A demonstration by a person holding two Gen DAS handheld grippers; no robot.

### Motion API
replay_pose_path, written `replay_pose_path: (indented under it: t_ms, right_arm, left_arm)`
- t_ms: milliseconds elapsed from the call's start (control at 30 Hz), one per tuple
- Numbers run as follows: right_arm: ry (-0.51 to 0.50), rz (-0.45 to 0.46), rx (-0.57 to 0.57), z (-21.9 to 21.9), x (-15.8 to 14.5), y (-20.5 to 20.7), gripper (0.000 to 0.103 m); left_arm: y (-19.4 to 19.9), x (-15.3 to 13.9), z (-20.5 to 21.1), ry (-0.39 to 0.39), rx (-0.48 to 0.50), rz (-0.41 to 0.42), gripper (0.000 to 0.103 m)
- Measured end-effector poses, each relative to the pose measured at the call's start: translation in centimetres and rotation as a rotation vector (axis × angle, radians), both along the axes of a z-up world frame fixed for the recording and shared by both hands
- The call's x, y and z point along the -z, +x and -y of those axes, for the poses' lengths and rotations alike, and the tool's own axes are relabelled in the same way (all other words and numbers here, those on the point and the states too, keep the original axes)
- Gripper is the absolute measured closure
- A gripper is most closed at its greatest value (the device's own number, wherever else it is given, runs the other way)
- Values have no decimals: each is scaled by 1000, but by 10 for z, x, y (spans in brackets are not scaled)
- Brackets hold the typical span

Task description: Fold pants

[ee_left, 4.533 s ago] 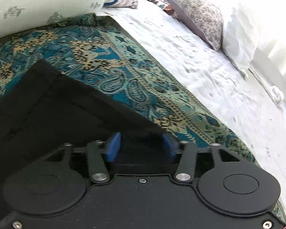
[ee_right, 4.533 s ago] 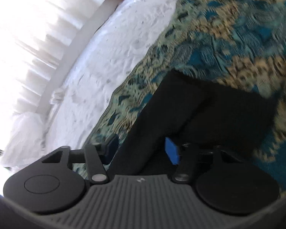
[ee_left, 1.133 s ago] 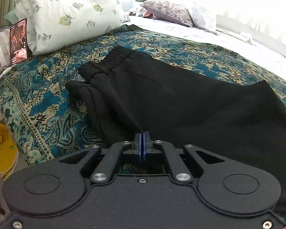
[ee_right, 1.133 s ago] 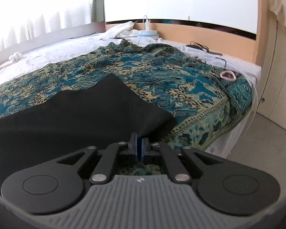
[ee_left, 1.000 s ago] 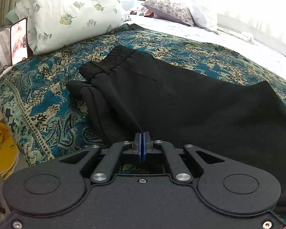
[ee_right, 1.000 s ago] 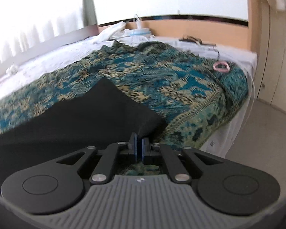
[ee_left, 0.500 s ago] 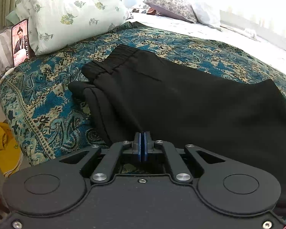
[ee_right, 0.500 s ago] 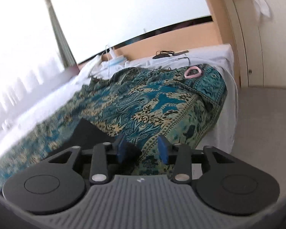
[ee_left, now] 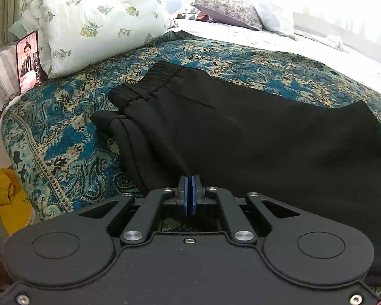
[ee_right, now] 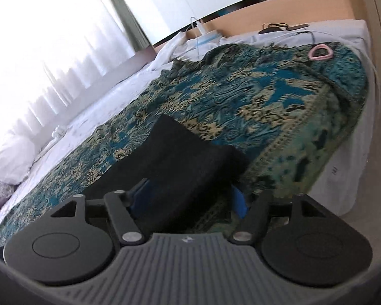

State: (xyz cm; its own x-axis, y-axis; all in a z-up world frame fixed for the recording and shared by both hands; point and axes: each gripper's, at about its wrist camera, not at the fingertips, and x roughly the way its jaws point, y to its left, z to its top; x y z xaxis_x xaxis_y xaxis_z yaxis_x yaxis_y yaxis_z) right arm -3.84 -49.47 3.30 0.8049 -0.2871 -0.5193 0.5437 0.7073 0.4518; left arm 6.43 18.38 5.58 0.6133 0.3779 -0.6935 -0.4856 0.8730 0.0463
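1. Compared with a second ago, our right gripper [ee_right: 190,199] has let go: its blue pads were pressed together on the corner of the pants [ee_left: 254,137] then, and now they stand wide apart with the black cloth lying loose between them.
2. Our left gripper [ee_left: 189,198] has not changed; its pads stay pinched tight on the near edge of the pants.
3. The right camera has tilted since the earlier frame, so the bed now runs at a slant across its view.
4. We count one pair of pants, folded lengthwise and lying flat on the blue patterned blanket [ee_left: 63,137], waistband toward the pillows.
5. In the right view the leg end of the pants [ee_right: 180,157] lies near the blanket's front edge.
6. We count two grippers.
7. We count one large flowered pillow [ee_left: 96,17], one smaller grey patterned pillow [ee_left: 228,12] farther back, and one phone [ee_left: 28,62] propped upright beside the large pillow.
8. One pink ring [ee_right: 320,52] lies on the blanket's far corner.
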Motion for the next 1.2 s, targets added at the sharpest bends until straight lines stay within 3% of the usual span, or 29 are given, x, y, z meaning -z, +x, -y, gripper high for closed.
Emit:
replay_pose_path:
  t_ms: [33, 67, 100, 167, 300, 367, 433, 500, 567, 633, 667, 700, 767, 867, 1067, 1133, 1200]
  right_arm:
    - [-10, -6, 8, -1, 1, 3, 50]
    - [-22, -18, 25, -2, 2, 5, 84]
    - [-21, -29, 44, -1, 5, 7, 96]
    - [-71, -17, 93, -4, 3, 6, 96]
    - [-319, -15, 152, -34, -10, 5, 92]
    - [-310, -74, 162, -30, -6, 11, 92]
    - [-225, -123, 205, -14, 3, 12, 73]
    - [-148, -82, 214, 1, 6, 5, 73]
    - [-161, -83, 210, -3, 7, 4, 72]
    - [-233, -106, 243, -12, 2, 5, 60]
    - [-286, -130, 290, -17, -2, 6, 28]
    - [-356, -165, 359, -24, -7, 6, 5]
    - [-432, -150, 399, -38, -19, 1, 3]
    - [-446, -92, 332, -64, -37, 2, 2]
    - [-455, -34, -75, -162, -49, 48, 2]
    - [-421, -28, -232, -202, -44, 67, 3]
    - [-399, -22, -359, -241, -38, 83, 3]
  left_arm:
    - [0, 0, 0, 2, 1, -1, 98]
    - [0, 0, 0, 3, 2, -1, 98]
    - [0, 0, 0, 4, 4, -1, 98]
    - [0, 0, -1, 3, 8, -1, 98]
    - [0, 0, -1, 6, 15, -3, 97]
    - [-1, 1, 0, 10, 21, -2, 97]
    - [-1, 1, 1, 11, 28, 1, 97]
    - [-3, 2, 1, 16, 35, 6, 96]
    - [-4, 2, 1, 21, 44, 11, 96]
    - [-6, 3, 0, 15, 47, 17, 96]
    - [-6, 3, -1, 11, 48, 18, 96]
    - [-6, 3, -2, 9, 51, 19, 96]
    - [-7, 3, -2, 11, 58, 22, 97]
    - [-9, 4, -1, 24, 79, 32, 97]
    - [-18, 8, 2, 52, 113, 70, 95]
    - [-24, 6, 1, 27, 132, 85, 90]
    - [-31, 2, -2, -18, 164, 100, 77]
